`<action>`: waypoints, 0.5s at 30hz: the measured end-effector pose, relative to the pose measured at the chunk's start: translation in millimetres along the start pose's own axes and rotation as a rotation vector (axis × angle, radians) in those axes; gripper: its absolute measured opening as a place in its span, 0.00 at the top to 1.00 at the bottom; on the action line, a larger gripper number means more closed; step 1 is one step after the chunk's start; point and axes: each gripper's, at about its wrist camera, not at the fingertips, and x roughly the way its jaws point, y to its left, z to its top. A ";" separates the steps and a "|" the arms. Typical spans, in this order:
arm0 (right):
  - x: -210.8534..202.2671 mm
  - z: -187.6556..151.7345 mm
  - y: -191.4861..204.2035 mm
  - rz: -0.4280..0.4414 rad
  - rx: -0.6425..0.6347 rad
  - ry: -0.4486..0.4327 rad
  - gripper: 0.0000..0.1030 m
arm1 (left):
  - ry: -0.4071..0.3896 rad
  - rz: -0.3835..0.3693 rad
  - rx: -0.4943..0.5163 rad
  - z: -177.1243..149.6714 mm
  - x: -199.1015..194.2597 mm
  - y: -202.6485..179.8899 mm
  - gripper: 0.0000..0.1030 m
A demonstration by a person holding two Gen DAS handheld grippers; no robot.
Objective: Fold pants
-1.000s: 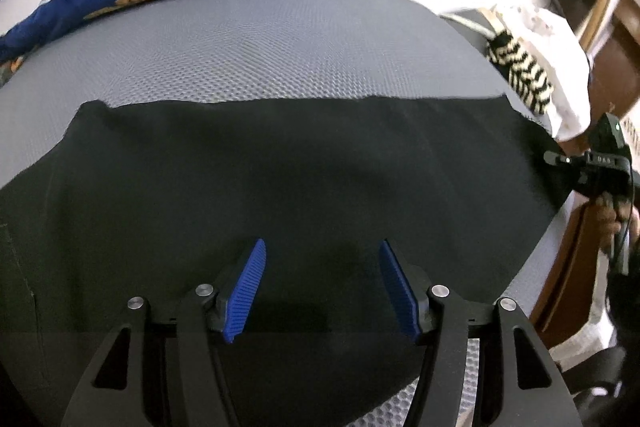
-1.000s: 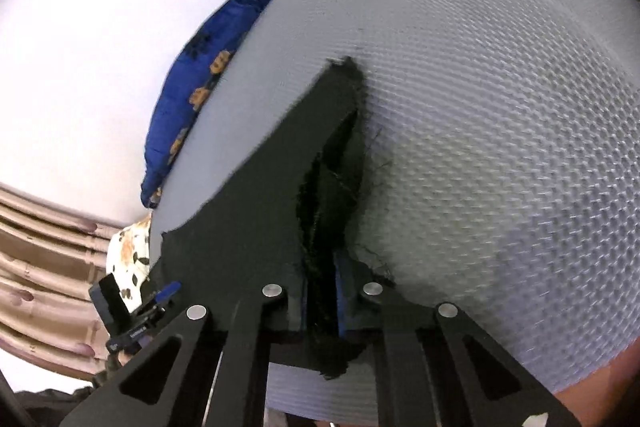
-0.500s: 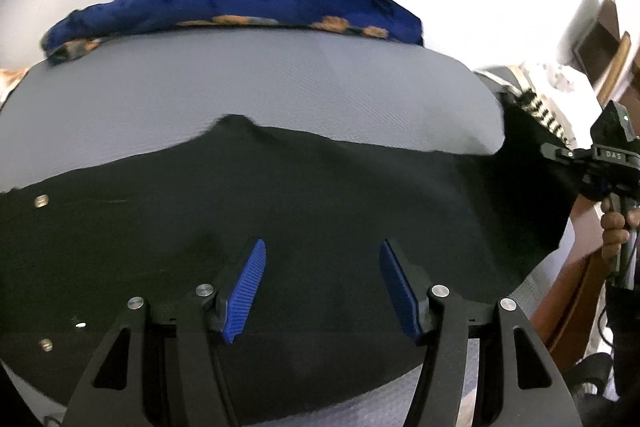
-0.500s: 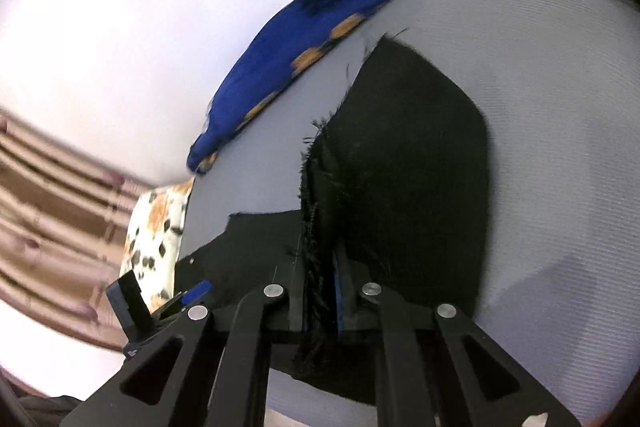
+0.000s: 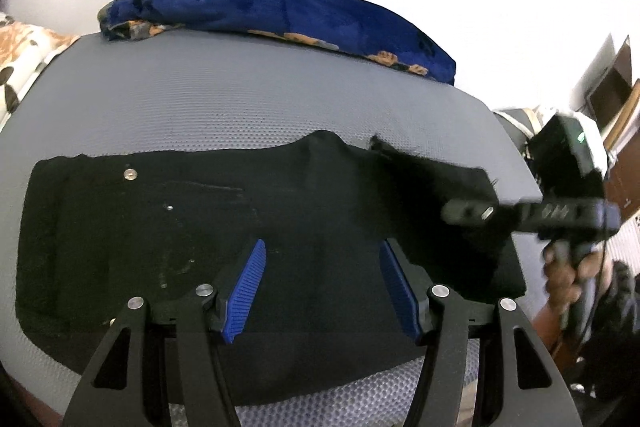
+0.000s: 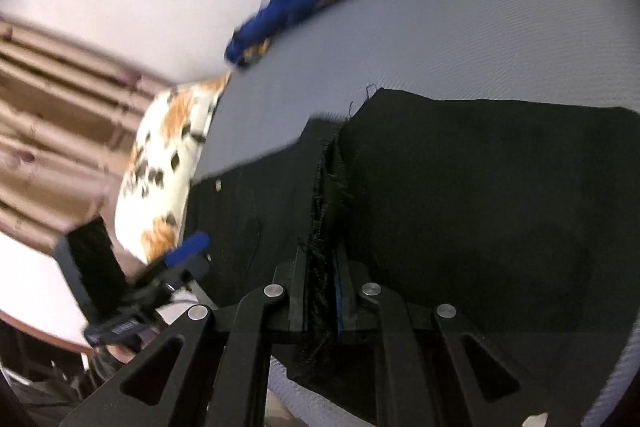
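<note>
Lying across a grey mesh-textured mattress (image 5: 248,99), the black fabric pants (image 5: 168,239) spread from the left side of the left wrist view, where a small metal button (image 5: 129,173) and a rivet show near the waistband, to the right, where one end of the cloth is lifted off the surface and carried over the flat part. That raised end has a frayed, thready hem (image 6: 320,211), and it is pinched between the two blue-padded fingers of the right gripper (image 6: 324,283), whose jaws are clamped almost together on the cloth. In the right wrist view the lifted panel hangs to the right of the grip as a broad dark sheet over the grey surface.

The left gripper (image 5: 322,283) hovers above the middle of the pants with its ribbed blue pads (image 5: 246,291) standing well apart and nothing between them; the cloth lies below, not gripped. A person's hand (image 5: 568,267) wraps the handle of the right gripper at the right edge of the left wrist view.

Along the far edge of the mattress lies a dark blue blanket with orange patches (image 5: 280,15). A white pillow with orange and dark spots (image 6: 168,163) sits at the left end, with tan pleated curtains (image 6: 52,131) behind it.
</note>
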 end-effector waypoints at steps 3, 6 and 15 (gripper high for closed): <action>18.6 -8.8 4.9 -0.033 -0.023 0.042 0.91 | -0.002 -0.026 -0.023 0.3 -4.7 7.5 0.42; 27.6 -17.3 12.8 -0.081 -0.074 0.070 0.91 | 0.001 -0.052 -0.033 0.7 -6.9 11.1 0.42; 42.1 -25.5 29.8 -0.119 -0.118 0.121 0.65 | 0.051 -0.130 -0.038 1.3 3.8 4.8 0.42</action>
